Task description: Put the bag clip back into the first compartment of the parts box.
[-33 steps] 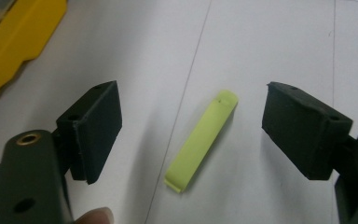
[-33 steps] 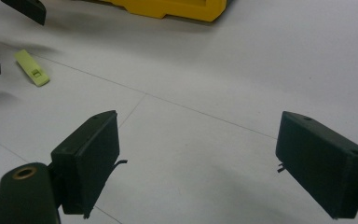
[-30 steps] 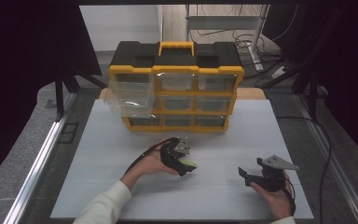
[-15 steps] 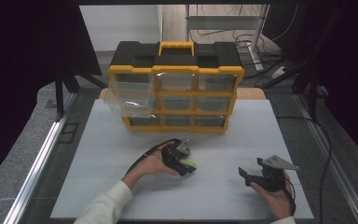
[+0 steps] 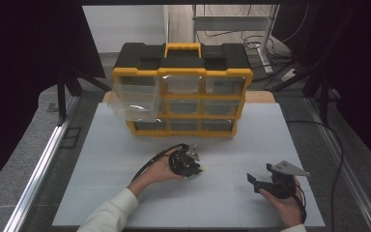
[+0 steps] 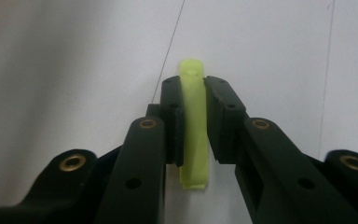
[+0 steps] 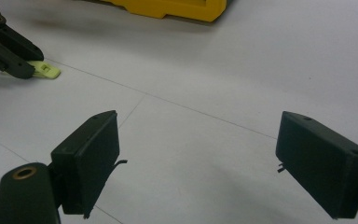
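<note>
While the yellow and black organiser (image 5: 181, 92) stands well beyond both grippers at the far side of the white table (image 5: 101, 183), one clear drawer (image 5: 133, 99) at its upper left corner juts out toward the person. Nothing lies on the table between the grippers and the organiser, and nothing stands between the two grippers. A black cable (image 5: 152, 159) loops from the left gripper back toward the person's sleeve (image 5: 111, 217).

The left gripper (image 5: 193, 167) sits low over the table, its jaws having just been closing. In the left gripper view both pads press against the flat sides of a small lime-green plastic piece (image 6: 194, 126), which stands on edge between them. One end of the piece sticks out a little past the fingertips (image 6: 172, 100), and the other end runs back toward the gripper's body. In the right gripper view the same green piece (image 7: 44, 70) lies flat against the table surface, poking out from the left gripper's tips.

The right gripper (image 7: 198, 158) rests in the person's hand (image 5: 285, 205) off to the side of the left one, well apart from the green piece. Its jaws stand wide apart with bare table between them, touching nothing.
</note>
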